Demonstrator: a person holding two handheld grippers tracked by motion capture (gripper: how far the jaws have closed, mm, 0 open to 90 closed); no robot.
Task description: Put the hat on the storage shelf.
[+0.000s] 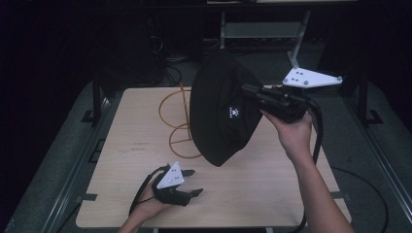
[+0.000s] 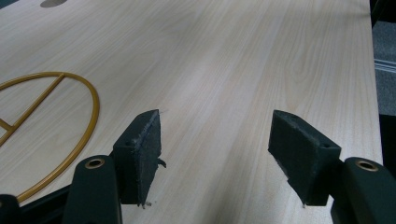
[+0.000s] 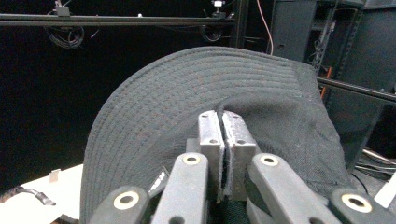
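A black bucket hat (image 1: 224,109) with a small white logo hangs above the middle of the table, tilted on its side. My right gripper (image 1: 250,91) is shut on the hat's edge, held up at the right by a hand. In the right gripper view the jaws pinch a fold of the hat (image 3: 196,98), and its stitched brim arches above them. A gold wire stand (image 1: 180,127) sits on the table, partly hidden behind the hat. My left gripper (image 1: 193,182) rests low near the table's front edge, open, with nothing between its pads (image 2: 144,149).
The light wooden table (image 1: 272,184) has bare room on its front and right parts. In the left gripper view the stand's gold ring (image 2: 70,126) lies left of the jaws. Dark racks and cables stand behind the table.
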